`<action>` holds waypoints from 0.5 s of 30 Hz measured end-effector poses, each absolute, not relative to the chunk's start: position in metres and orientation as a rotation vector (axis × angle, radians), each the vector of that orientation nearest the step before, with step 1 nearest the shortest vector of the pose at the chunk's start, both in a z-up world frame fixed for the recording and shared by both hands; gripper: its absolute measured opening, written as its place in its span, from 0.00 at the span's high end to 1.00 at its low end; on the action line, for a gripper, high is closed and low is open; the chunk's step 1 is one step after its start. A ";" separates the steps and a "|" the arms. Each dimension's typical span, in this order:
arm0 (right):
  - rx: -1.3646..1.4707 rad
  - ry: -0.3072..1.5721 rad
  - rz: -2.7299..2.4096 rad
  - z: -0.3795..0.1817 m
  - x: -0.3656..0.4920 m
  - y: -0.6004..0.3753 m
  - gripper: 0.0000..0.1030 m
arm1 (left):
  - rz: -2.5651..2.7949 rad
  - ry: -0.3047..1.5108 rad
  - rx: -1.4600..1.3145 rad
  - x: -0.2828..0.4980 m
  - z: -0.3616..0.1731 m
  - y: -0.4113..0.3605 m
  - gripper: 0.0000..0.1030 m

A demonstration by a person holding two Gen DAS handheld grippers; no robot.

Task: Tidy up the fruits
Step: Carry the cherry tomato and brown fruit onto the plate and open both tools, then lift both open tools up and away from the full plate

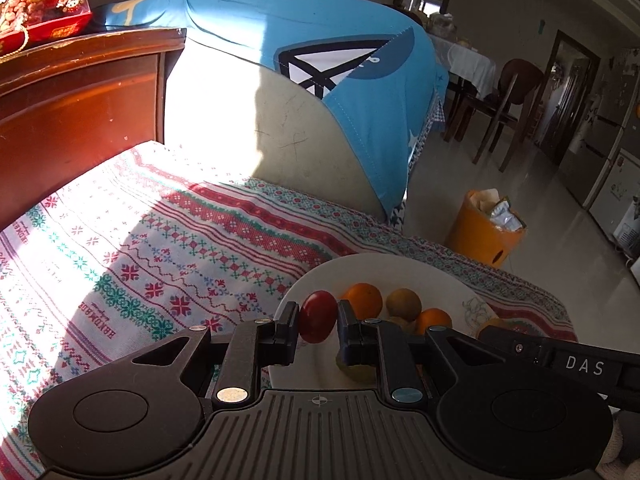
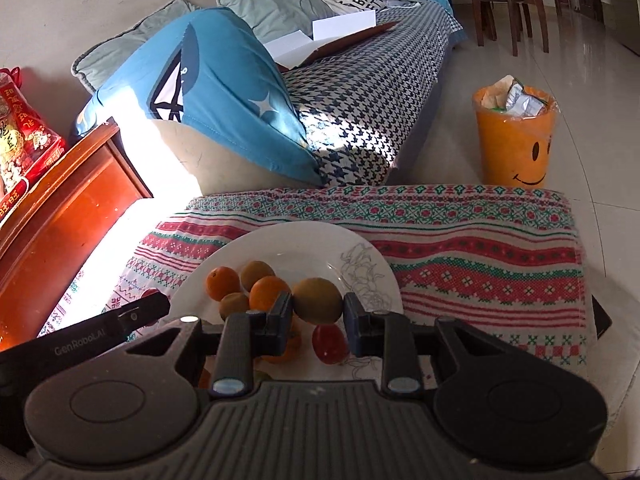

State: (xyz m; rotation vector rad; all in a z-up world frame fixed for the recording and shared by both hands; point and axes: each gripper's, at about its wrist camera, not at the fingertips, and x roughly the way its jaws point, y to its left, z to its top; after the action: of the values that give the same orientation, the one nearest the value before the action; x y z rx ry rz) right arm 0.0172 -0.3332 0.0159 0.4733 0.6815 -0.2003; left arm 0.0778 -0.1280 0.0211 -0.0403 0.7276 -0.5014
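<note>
A white plate (image 1: pixel 400 268) (image 2: pixel 280 240) sits on a table under a patterned cloth (image 1: pixel 160 240) (image 2: pixel 480 256). It holds two oranges (image 2: pixel 223 283) (image 2: pixel 269 292), brownish fruits (image 2: pixel 258 274) and a small red fruit (image 2: pixel 329 344). My left gripper (image 1: pixel 318 320) is shut on another small red fruit (image 1: pixel 318 316), just above the plate's left rim. My right gripper (image 2: pixel 318 308) is shut on a brown-green fruit (image 2: pixel 318 300), held over the plate's near side. Each gripper's arm shows at the edge of the other's view.
A red-brown wooden cabinet (image 1: pixel 80 100) (image 2: pixel 60 208) stands at the left with a red gift box on top. Behind the table is a sofa with a blue cushion (image 1: pixel 300 40) (image 2: pixel 224 80). An orange smiley bin (image 2: pixel 514 140) stands on the floor at the right.
</note>
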 end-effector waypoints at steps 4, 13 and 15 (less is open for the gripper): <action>0.484 0.683 -0.211 0.011 0.020 -0.335 0.70 | -0.501 0.752 -0.041 0.083 0.016 -0.133 0.82; 0.499 0.700 -0.222 0.016 0.018 -0.334 0.60 | -0.500 0.764 -0.009 0.072 0.029 -0.138 0.66; 0.489 0.703 -0.221 0.020 0.015 -0.332 0.58 | -0.490 0.774 0.009 0.068 0.034 -0.140 0.63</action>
State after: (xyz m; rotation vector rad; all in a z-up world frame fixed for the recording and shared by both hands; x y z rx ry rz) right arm 0.0153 -0.3319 0.0197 0.4894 0.7028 -0.2215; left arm 0.0682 -0.1399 0.0342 0.0092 0.7738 -0.4902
